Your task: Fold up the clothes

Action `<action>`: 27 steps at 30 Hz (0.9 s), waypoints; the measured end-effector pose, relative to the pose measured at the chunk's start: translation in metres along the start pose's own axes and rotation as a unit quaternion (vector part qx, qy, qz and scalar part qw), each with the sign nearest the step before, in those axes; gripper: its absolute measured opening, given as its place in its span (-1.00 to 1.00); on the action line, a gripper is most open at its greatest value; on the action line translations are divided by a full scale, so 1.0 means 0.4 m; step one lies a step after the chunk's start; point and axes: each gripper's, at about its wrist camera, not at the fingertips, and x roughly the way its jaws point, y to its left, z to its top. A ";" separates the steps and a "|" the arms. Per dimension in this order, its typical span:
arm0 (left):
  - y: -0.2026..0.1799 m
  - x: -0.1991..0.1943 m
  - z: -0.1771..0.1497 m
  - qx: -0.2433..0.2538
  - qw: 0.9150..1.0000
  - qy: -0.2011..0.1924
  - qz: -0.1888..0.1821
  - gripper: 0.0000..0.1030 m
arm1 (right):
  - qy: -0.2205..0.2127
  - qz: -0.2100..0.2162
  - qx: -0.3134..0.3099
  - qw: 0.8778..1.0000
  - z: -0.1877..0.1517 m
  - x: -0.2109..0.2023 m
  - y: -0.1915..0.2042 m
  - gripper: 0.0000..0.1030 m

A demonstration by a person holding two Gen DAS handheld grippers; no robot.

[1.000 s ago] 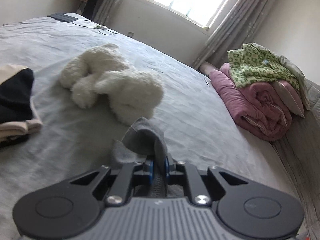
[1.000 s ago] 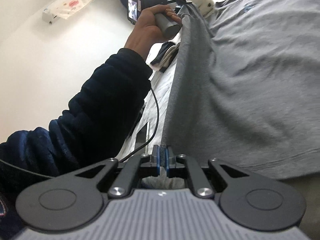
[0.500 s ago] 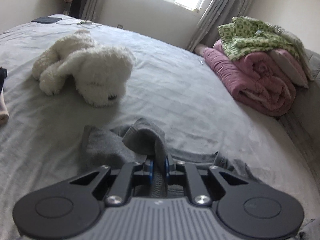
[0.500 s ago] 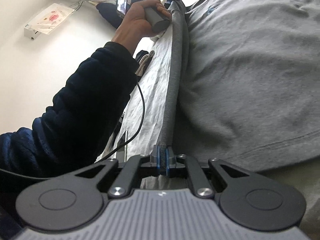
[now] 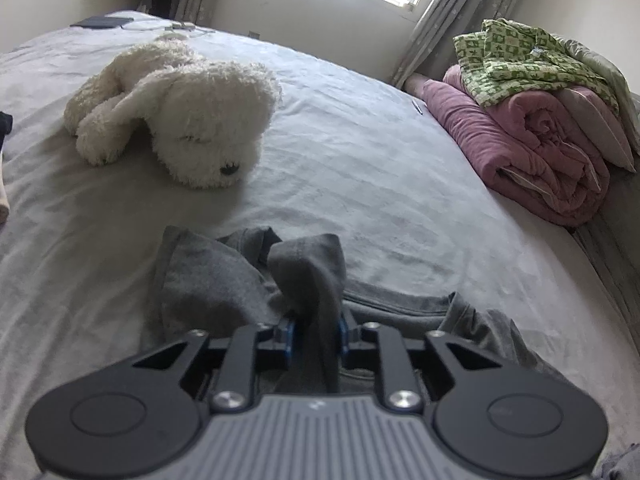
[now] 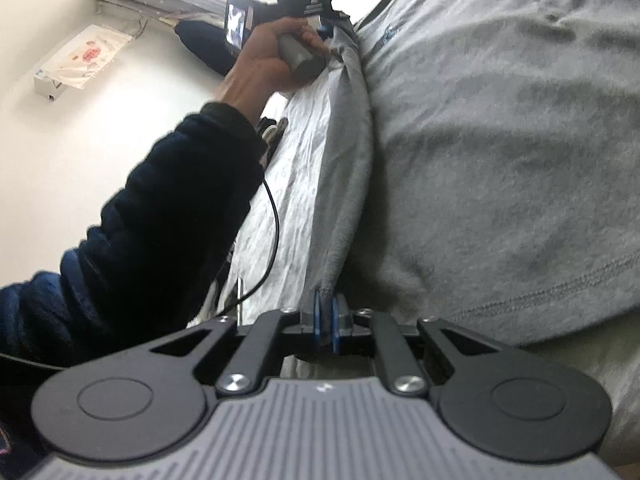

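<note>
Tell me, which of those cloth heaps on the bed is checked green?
The green checked cloth, lying on top of the rolled pink quilt at the bed's right edge. The grey shirt in the left tongs is plain.

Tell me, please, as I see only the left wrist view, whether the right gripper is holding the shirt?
Observer: Yes, the right gripper is shut on the folded edge of the shirt.
Operator: Where does that edge lead?
Observer: It runs up to the left gripper, which a hand holds.
Operator: And the rest of the shirt?
Observer: It lies spread out beside the fold, with its hem nearest the right gripper.
</note>
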 end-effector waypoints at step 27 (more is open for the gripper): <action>0.245 -0.403 -0.203 -0.091 0.995 0.031 0.004 0.57 | 0.000 -0.085 -0.063 0.994 0.013 -0.027 0.031 -0.50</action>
